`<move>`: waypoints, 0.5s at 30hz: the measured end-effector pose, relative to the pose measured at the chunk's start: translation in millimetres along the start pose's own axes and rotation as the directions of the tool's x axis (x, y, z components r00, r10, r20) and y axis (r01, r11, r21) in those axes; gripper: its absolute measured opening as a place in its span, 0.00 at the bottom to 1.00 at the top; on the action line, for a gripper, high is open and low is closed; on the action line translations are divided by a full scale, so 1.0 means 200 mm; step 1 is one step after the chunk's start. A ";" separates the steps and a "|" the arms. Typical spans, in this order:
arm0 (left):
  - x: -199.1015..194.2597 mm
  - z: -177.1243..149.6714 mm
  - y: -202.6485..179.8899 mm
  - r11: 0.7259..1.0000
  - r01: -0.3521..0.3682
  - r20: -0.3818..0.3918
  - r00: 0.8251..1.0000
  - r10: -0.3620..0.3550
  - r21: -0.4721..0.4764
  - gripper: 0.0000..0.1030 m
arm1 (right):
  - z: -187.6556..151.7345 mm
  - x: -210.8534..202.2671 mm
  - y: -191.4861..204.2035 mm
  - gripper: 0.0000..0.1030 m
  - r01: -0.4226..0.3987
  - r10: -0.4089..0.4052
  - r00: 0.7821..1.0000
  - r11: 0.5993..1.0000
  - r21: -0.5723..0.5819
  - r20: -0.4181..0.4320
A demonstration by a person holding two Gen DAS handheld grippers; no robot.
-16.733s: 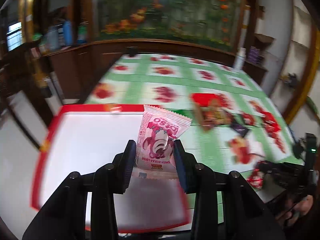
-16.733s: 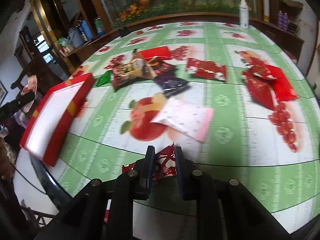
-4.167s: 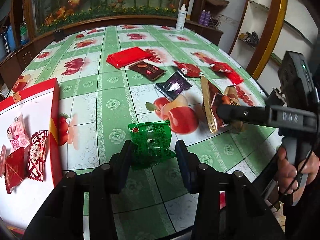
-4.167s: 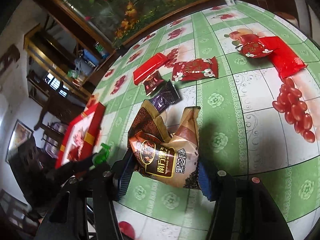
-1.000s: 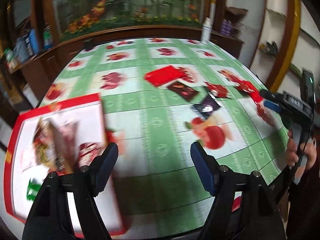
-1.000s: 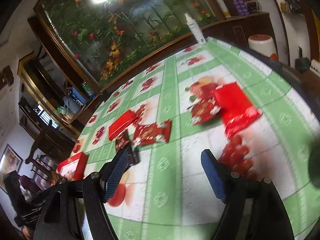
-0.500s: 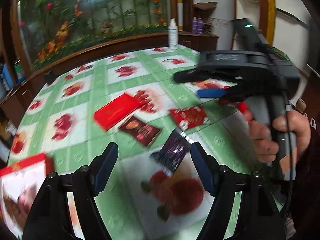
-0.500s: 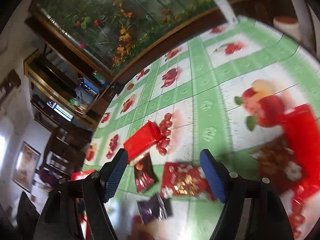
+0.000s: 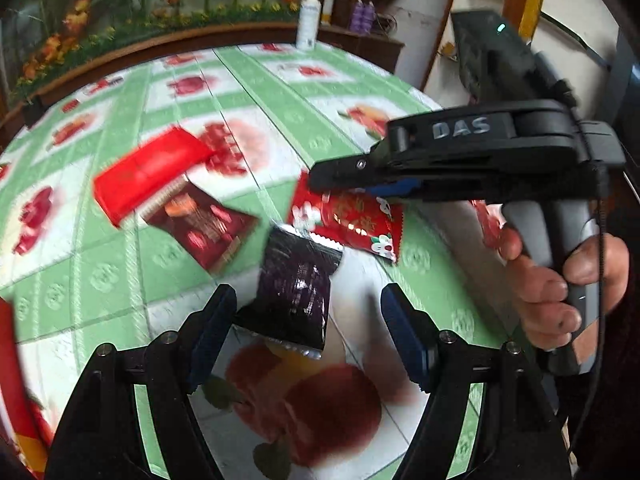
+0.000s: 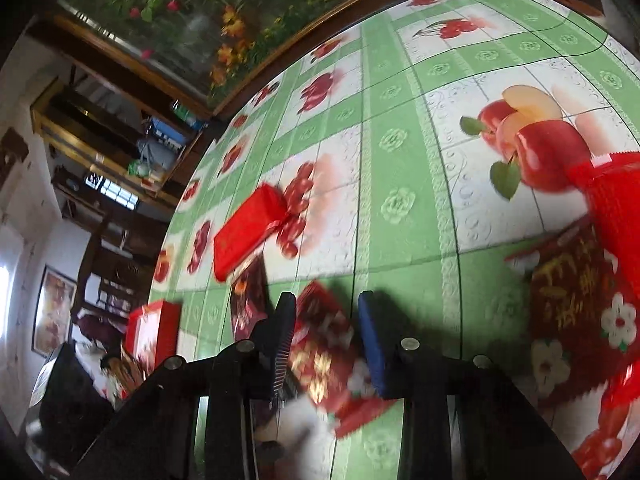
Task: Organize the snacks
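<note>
My left gripper (image 9: 308,328) is open and low over the table, with a dark purple packet (image 9: 296,292) lying between its fingers, untouched. A red flowered packet (image 9: 348,220) lies just beyond it, under the tip of my right gripper (image 9: 340,176). In the right wrist view the right gripper (image 10: 326,336) has this red flowered packet (image 10: 324,352) between its jaws. The jaws are closing and the pads do not clearly press on it. A red box (image 9: 148,172) and a dark red packet (image 9: 200,228) lie further left.
The red tray's edge (image 9: 8,360) shows at the far left, and the tray (image 10: 154,332) holds snacks. A second flowered packet (image 10: 576,308) and a red bag (image 10: 616,200) lie to the right. A white bottle (image 9: 308,24) stands at the table's far rim.
Both grippers swung away from the tray and dropped toward the loose snacks. The right jaws narrowed around the red flowered packet. The left gripper came down over the dark purple packet.
</note>
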State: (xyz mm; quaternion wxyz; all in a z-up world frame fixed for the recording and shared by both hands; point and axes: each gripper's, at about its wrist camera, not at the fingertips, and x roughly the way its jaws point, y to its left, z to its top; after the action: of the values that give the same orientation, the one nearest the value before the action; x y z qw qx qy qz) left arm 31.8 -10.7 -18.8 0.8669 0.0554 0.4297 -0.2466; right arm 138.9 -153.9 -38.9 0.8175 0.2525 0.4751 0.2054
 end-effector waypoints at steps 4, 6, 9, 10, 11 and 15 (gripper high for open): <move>-0.03 -0.03 0.00 0.999 0.053 0.013 0.999 -0.053 -0.008 0.70 | -0.08 -0.02 0.04 0.32 -0.012 0.011 1.000 0.999 -0.041 -0.017; -0.05 -0.05 0.00 0.997 0.070 0.012 0.997 -0.070 -0.023 0.69 | -0.12 -0.03 0.05 0.32 -0.027 0.026 0.999 0.998 -0.059 -0.029; -0.11 -0.10 0.01 0.996 0.074 -0.001 0.997 -0.074 -0.042 0.67 | -0.19 -0.04 0.07 0.32 -0.078 0.072 0.995 0.993 -0.085 -0.063; -0.13 -0.11 0.03 0.995 0.074 -0.002 0.997 -0.074 -0.074 0.64 | -0.21 -0.05 0.08 0.33 -0.089 0.083 0.994 0.991 -0.095 -0.071; -0.16 -0.14 0.06 0.991 0.049 -0.012 0.999 -0.051 -0.122 0.64 | -0.25 -0.06 0.10 0.34 -0.105 0.096 0.992 0.988 -0.112 -0.081; -0.23 -0.23 0.07 0.993 -0.003 -0.040 0.999 -0.001 -0.119 0.64 | -0.35 -0.09 0.15 0.37 -0.128 0.111 0.988 0.979 -0.159 -0.110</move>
State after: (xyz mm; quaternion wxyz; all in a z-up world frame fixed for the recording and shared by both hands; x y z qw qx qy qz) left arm -18.1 33.5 -13.7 0.8599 0.0086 0.4611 -0.2189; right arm 65.4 -126.1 -38.2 0.7969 0.2013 0.4809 0.3053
